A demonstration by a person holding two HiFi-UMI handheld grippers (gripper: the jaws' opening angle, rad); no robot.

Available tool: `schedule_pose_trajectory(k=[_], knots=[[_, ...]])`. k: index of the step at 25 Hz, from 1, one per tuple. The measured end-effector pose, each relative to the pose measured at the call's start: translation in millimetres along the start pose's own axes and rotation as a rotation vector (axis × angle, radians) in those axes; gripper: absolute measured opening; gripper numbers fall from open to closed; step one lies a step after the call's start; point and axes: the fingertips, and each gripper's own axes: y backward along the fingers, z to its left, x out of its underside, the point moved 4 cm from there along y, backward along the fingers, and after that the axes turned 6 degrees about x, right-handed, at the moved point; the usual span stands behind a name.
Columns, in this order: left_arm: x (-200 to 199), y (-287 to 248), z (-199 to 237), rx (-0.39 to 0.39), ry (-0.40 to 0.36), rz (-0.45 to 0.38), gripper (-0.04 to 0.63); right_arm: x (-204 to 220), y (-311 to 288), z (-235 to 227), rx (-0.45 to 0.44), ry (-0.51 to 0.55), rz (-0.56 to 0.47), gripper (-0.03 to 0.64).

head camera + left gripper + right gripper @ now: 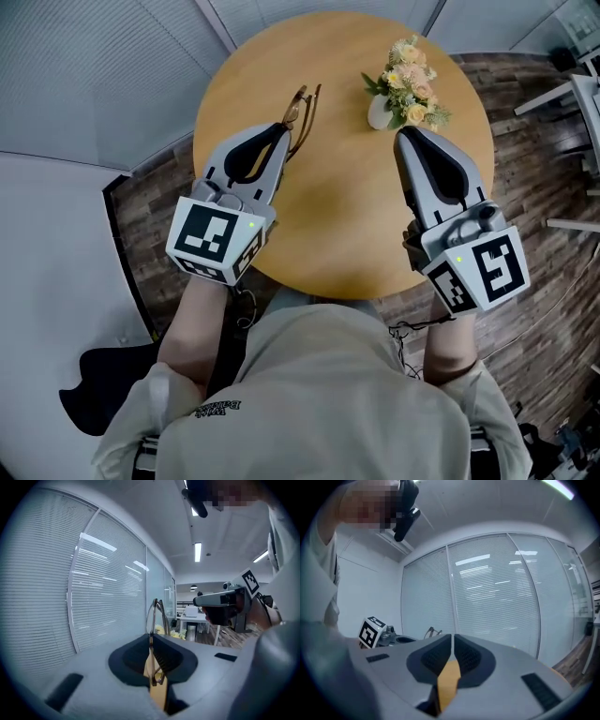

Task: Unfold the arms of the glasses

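Round and wooden, the worktop point(347, 187) is sitting over a dark plank floor point(525, 169), with blind-covered glass walls point(108, 588) standing around it. Nearest the camera, the person's forearms are reaching forward from pale sleeves, each hand wrapping the rear of a gripper under its marker cube. The left gripper point(286, 127) is angling forward and slightly rightward over the worktop's left side, its jaws pinching the glasses point(302, 111) between the dark pads; in the left gripper view the glasses point(157, 616) are standing edge-on and sticking out past the tips, one end nipped in the narrow slit. Whether they are touching the wood cannot be told. The right gripper point(405, 136) is pointing forward and a little leftward over the right side, jaws pressed together with nothing between them, as the right gripper view point(452, 641) is showing. Just beyond its tip, a white vase point(379, 112) is holding a bunch of pale flowers point(412, 80) near the far edge, well apart from the glasses.
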Motion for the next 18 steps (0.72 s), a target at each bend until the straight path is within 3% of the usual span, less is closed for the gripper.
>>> schedule_pose_trajectory(k=[8, 18], knots=[[-24, 43, -17, 0.011, 0.063, -0.101, 0.041, -24, 24, 13, 0.019, 0.03, -0.073, 0.04], [-33, 89, -36, 0.02, 0.091, -0.146, 0.041, -29, 47, 40, -0.006, 0.067, -0.071, 0.04]])
